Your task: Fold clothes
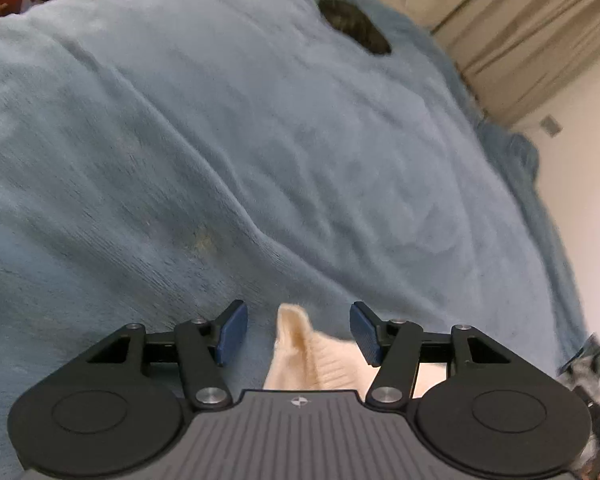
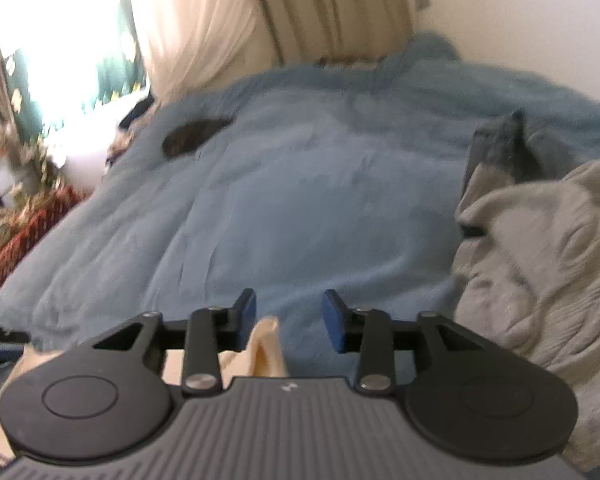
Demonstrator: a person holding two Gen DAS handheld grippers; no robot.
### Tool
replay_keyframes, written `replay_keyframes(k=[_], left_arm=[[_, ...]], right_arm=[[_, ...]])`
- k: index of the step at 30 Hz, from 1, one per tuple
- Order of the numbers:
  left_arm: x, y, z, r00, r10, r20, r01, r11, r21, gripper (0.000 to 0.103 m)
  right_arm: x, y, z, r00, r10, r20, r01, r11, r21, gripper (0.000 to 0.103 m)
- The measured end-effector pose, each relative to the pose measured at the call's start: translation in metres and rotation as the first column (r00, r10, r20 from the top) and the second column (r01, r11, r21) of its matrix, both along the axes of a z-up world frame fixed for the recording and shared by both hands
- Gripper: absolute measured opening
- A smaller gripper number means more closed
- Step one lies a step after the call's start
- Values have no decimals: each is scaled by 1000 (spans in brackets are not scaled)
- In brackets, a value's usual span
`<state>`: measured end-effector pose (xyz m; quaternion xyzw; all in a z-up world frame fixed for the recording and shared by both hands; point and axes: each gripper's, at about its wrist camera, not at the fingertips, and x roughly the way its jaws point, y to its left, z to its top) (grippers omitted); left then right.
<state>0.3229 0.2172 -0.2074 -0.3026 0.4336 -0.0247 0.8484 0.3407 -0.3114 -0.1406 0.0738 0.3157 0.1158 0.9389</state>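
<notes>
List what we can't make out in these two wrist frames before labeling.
- Cream garment: left wrist view, most of it hidden under the left gripper body; type unclear.
- Same in right wrist view, behind the right gripper.
- Dark patch on the blue blanket: blurred, unidentifiable.
- Grey garment: cut off by the right edge.
- Dark blue item: blurred, partly behind the grey one.

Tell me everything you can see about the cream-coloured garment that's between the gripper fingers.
The cream garment looks like soft ribbed knit. Only raised folds show: one peak stands between the open left gripper, touching neither blue pad, and another between the open right gripper. The rest hides beneath the gripper bodies. It lies on the blue blanket at its near edge, apart from the grey sweater.
</notes>
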Motion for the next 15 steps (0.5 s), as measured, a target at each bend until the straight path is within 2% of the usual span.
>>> replay_keyframes(k=[3,4,5,6,7,10,12,15], left_arm=[[-1,-6,-5,1000,-3,-9,3,1000,14,54],[-1,-7,-5,1000,-3,-10,3,1000,11,49],[0,-8,-6,1000,-18,-18,18,1000,8,40],[1,-9,-6,999,-34,-26,34,999,5,14],[1,-12,-6,999,-42,-27,43,999,22,12],[-5,-24,-1,999,-52,3,51,993,104,11],[-13,-29,12,997,-40,63,30,987,156,10],[-28,-18,34,985,4,171,-25,992,124,10]], right_arm=[[4,3,-8,999,3,-38,-2,1000,18,51],[4,4,-11,999,10,-48,-8,999,38,51],[3,6,-14,998,24,-54,-21,998,56,46],[4,9,-16,998,38,-58,-35,998,55,22],[3,12,-17,997,46,-54,-44,998,47,11],[-4,19,-12,999,48,-4,-48,999,-13,10],[-9,24,-8,998,50,30,-49,997,-52,9],[-13,28,2,995,54,83,-46,995,-88,9]])
